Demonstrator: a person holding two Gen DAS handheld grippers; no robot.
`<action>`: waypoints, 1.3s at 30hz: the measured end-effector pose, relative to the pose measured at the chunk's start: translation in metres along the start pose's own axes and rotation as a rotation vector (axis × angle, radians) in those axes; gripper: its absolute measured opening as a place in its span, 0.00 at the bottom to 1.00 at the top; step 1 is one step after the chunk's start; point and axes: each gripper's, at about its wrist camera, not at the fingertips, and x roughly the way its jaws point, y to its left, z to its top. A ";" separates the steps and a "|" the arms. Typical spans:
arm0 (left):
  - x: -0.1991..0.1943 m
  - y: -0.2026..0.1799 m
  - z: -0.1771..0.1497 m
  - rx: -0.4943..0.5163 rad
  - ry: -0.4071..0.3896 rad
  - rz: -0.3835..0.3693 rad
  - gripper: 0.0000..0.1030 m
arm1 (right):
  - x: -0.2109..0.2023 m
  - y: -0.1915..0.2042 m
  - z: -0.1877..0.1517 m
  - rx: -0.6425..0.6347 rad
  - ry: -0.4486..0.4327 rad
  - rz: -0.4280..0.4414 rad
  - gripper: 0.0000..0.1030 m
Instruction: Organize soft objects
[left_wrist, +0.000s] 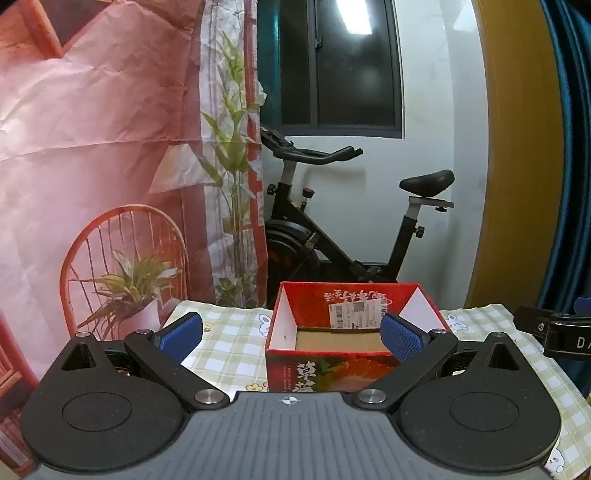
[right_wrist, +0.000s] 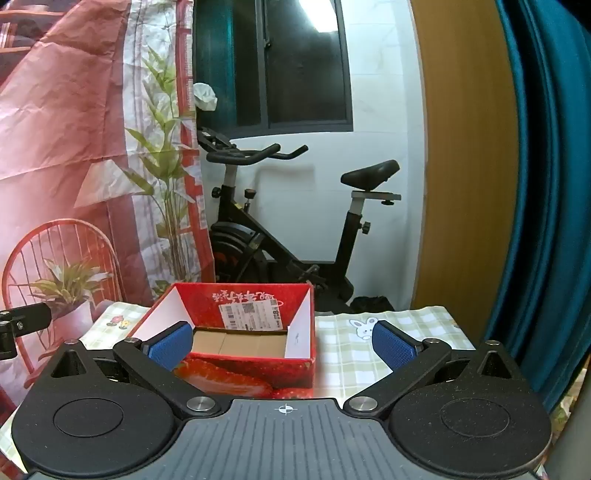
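Note:
An open red cardboard box (left_wrist: 332, 363) printed with strawberries stands on the checked tablecloth (left_wrist: 229, 347); nothing shows inside but its brown bottom. My left gripper (left_wrist: 291, 336) hovers in front of the box, open, with nothing between its blue pads (left_wrist: 181, 334). In the right wrist view the same box (right_wrist: 255, 373) sits ahead and slightly left. My right gripper (right_wrist: 282, 341) is open and holds nothing, its blue pads (right_wrist: 391, 349) spread wide. No soft object is in view. Part of the right gripper (left_wrist: 554, 332) shows at the right edge of the left wrist view.
A black exercise bike (left_wrist: 332, 229) stands behind the table against the white wall. A printed pink backdrop (left_wrist: 92, 166) hangs at the left, a teal curtain (right_wrist: 546, 184) and a wooden panel (right_wrist: 461, 166) at the right. The tablecloth (right_wrist: 369, 354) reaches the table's far edge.

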 end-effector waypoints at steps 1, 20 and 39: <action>0.000 0.000 0.000 0.002 0.001 -0.003 1.00 | 0.000 0.000 0.000 0.001 -0.002 0.001 1.00; -0.001 -0.001 -0.003 0.010 -0.006 0.001 1.00 | -0.001 -0.001 0.000 -0.002 -0.007 0.000 1.00; -0.002 0.000 0.000 0.005 -0.008 -0.003 1.00 | -0.002 0.001 0.001 -0.004 -0.008 0.000 1.00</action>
